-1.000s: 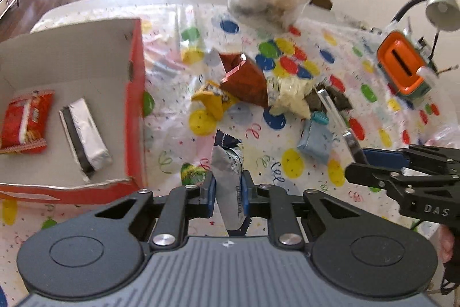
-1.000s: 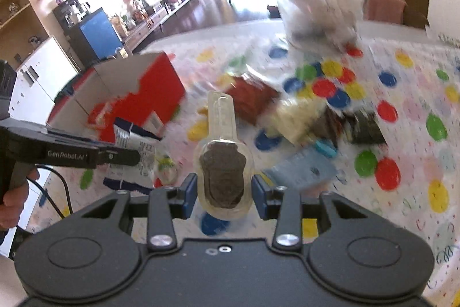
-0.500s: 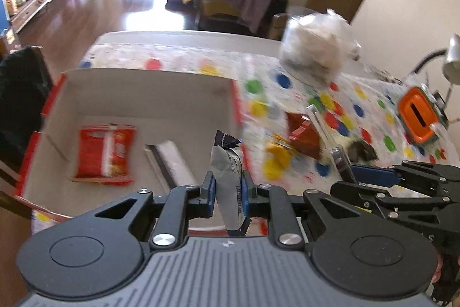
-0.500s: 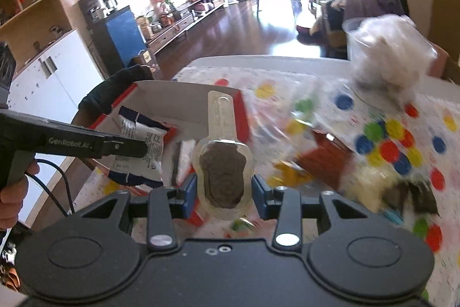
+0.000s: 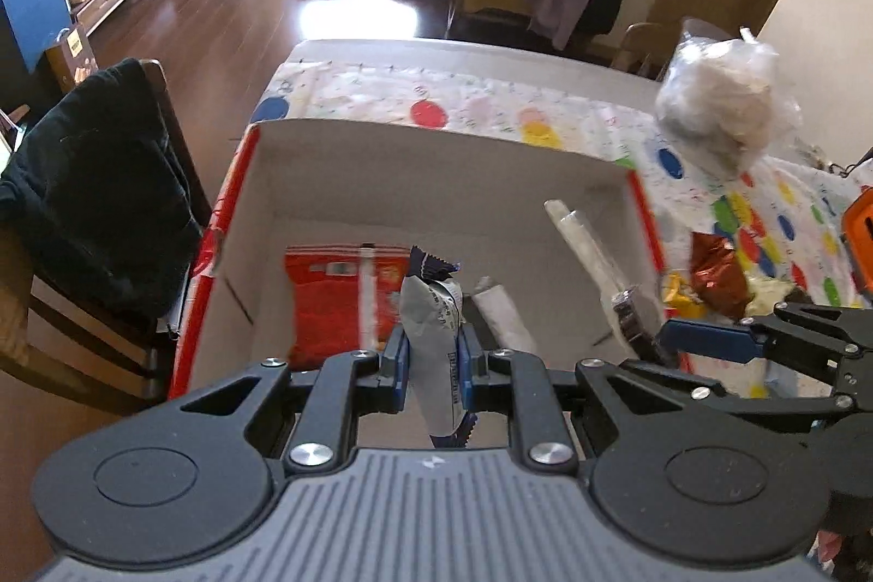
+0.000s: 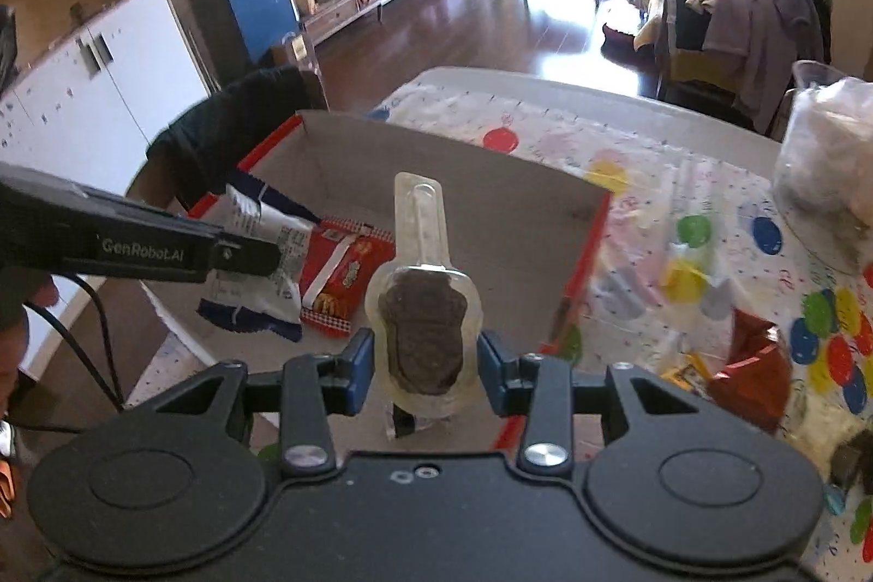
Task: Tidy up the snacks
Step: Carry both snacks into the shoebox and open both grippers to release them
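Both tongs have moved from the snack pile to above the box [image 5: 436, 178] — floor mostly bare. Left tongs [image 5: 434, 355] clamp a grey packet [image 5: 431, 309]; right tongs [image 6: 426, 366] clamp a clear pack [image 6: 423, 309].

The cardboard box [image 5: 436, 178] is open on top, so a gripper can enter it from above. On its floor the red snack packet [image 5: 338, 298] fills the left part and a white wrapped bar [image 5: 504, 317] lies just beside it. The far part of the floor and the right part are bare. The box walls stand up on all four sides and block any way in from the side. Right of the box, a heap of snacks [image 5: 715, 282] covers the dotted tablecloth [image 5: 480, 102]. A bulky plastic bag [image 5: 725, 102] stands behind it.
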`<state>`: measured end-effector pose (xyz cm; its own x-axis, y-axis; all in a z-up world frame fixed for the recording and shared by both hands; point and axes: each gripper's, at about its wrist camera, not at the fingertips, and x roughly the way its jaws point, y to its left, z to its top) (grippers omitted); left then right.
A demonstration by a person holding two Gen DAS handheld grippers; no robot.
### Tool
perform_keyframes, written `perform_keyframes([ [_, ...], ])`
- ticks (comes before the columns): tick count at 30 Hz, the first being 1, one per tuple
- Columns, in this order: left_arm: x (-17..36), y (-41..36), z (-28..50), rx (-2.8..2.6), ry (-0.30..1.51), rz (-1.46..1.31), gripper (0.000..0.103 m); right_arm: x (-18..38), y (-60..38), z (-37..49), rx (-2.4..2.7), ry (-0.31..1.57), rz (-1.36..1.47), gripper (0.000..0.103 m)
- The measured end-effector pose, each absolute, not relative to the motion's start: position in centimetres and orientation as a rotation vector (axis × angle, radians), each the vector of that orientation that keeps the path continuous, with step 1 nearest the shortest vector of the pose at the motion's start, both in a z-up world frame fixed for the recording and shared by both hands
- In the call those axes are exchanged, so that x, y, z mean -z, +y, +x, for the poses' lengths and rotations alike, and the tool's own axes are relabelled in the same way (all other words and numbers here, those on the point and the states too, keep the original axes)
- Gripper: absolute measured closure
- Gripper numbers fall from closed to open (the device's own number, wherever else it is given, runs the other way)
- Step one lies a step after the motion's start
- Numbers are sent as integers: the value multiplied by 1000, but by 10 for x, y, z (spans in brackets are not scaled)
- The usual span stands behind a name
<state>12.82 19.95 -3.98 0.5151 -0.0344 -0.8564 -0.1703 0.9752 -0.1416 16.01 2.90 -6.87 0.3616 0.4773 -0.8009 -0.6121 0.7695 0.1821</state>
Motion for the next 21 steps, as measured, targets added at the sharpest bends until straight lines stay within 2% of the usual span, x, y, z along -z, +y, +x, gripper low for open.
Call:
perform_keyframes([
  [7,63,223,140,-89,1086,-221,86,95,63,165,-689,1029,-233,64],
  [21,98,222,152,-67,1198,-167,86,128,89,164,-675,1115,-317,63],
])
